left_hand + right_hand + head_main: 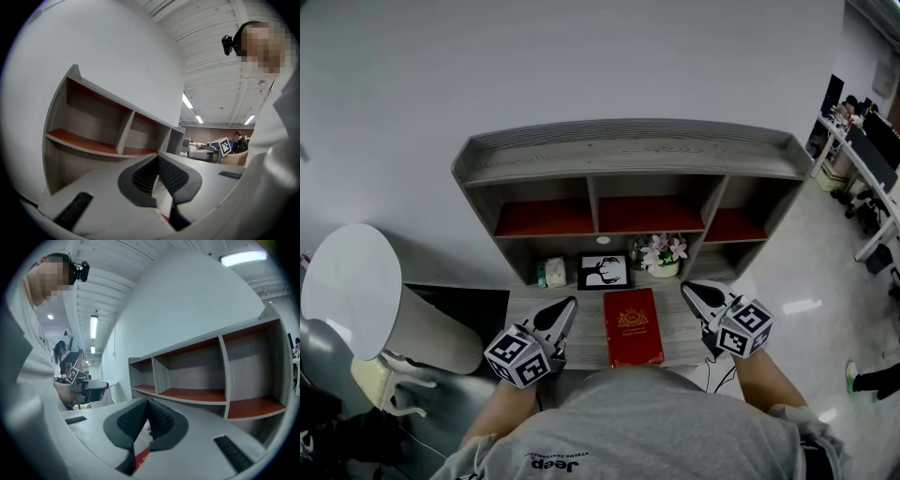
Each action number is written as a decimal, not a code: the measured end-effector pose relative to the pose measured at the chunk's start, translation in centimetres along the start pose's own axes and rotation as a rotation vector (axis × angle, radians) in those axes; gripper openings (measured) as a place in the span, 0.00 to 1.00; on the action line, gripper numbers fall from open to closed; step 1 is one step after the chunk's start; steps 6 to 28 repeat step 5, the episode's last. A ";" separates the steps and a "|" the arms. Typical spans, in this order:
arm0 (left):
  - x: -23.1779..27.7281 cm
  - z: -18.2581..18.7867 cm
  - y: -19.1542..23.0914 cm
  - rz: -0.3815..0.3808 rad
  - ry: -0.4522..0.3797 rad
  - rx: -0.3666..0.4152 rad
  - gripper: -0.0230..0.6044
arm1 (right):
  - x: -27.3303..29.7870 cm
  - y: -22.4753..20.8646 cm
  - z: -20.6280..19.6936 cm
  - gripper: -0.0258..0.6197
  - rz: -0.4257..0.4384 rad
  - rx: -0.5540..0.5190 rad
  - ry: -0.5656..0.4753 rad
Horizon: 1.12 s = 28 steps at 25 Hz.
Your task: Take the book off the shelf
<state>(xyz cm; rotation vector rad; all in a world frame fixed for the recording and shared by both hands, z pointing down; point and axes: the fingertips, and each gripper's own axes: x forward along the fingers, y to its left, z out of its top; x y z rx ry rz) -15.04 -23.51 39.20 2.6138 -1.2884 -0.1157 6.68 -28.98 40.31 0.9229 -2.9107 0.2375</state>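
A red book (pixel 633 327) with a gold crest lies flat on the desk under the grey shelf unit (pixel 628 155), between my two grippers. My left gripper (pixel 570 304) hovers just left of the book, shut, nothing in it. To the book's right my right gripper (pixel 687 289) is shut and empty too. In the left gripper view the dark pads (pixel 164 176) meet at the tips, with the shelf's red-floored compartments (pixel 84 140) beyond. The right gripper view shows its own tips (pixel 149 401) closed together, and a sliver of the red book (pixel 142 458) below them.
At the desk's back stand a framed deer picture (pixel 603 272), a pot of pink flowers (pixel 663 254) and a small box (pixel 552 272). A white round-topped stand (pixel 356 281) is at the left. Other desks and a seated person (pixel 240 140) are off to the right.
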 end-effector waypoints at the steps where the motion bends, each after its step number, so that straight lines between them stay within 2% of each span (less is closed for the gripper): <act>1: 0.0 0.0 0.1 0.000 0.000 0.000 0.06 | 0.1 0.0 0.0 0.06 0.001 -0.002 0.000; 28: 0.0 -0.1 0.3 -0.001 0.001 -0.003 0.06 | 0.3 0.0 -0.2 0.06 0.002 0.000 0.003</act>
